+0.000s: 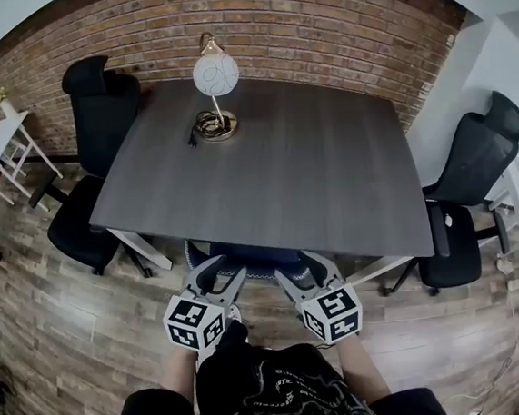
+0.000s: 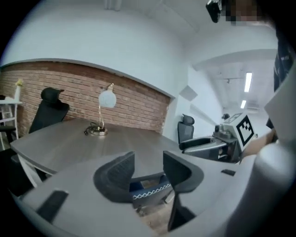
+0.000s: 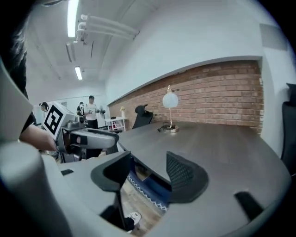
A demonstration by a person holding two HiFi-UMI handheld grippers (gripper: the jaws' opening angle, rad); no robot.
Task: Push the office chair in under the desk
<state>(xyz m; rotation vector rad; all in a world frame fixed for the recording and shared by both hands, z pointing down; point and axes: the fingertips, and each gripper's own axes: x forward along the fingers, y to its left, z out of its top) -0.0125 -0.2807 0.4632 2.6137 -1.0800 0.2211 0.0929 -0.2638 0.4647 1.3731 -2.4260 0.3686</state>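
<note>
Chair (image 1: 251,259) looks basically tucked under the desk (image 1: 264,156) already, at its near edge, lower centre of the head view. Its back runs left-right along that edge. The left gripper (image 1: 220,271) and right gripper (image 1: 304,269) hover just in front, about equally close, jaws spread and pinching nothing.

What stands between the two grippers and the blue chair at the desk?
Nothing visible does. The left gripper and right gripper hang open just before the blue chair, already tucked under the desk's near edge.
</note>
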